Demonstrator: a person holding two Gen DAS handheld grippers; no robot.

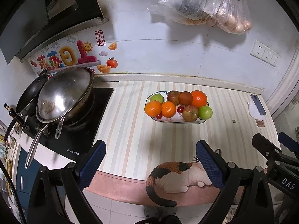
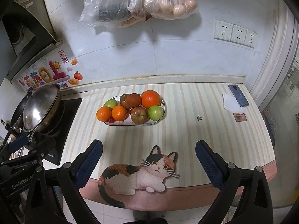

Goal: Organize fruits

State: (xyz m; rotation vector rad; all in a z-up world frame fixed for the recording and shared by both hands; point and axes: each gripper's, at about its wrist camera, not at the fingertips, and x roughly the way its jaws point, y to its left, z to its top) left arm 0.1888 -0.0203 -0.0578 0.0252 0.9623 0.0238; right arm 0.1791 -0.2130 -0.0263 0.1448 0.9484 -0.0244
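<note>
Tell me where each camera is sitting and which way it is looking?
Left wrist: rides on the left gripper, looks forward over the striped mat at the fruit plate; its own two blue fingers show, spread open, and the right gripper pokes in at the right edge.
Right wrist: rides on the right gripper, faces the same way from further right; its open fingers show, and the left gripper at the left edge.
Both share the plate, the cat picture, the wok lid and the hanging bags.

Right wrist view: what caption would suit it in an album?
Open right gripper hovers over a cat-print mat, facing a plate piled with oranges, apples and green fruit.
</note>
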